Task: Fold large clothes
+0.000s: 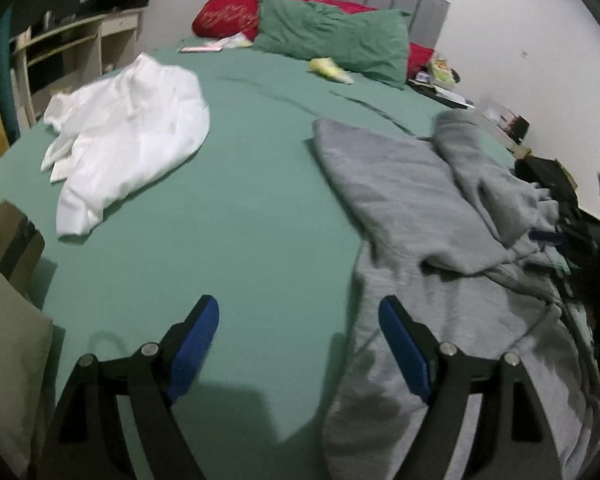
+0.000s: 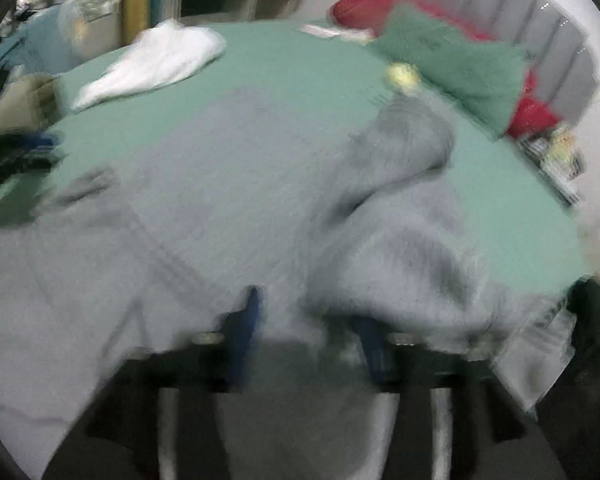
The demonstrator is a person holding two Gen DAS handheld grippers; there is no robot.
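Right now the grey garment (image 1: 440, 216) lies rumpled on the bed (image 1: 228, 216), one part flopped over the rest. Over its near edge the left gripper (image 1: 298, 344) hovers, fingers apart and empty. Blur hides whether the right gripper (image 2: 308, 332) pinches cloth. Likely still spreading flat; next needs firm corner grips.

One grey garment (image 1: 412, 200), one white garment (image 1: 132, 140) — two red pillows (image 1: 228, 12), one green pillow (image 1: 332, 36)

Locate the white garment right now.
In the left wrist view the white garment lies crumpled on the green bed sheet at upper left, near the bed's left edge, well apart from the grey garment on the right.
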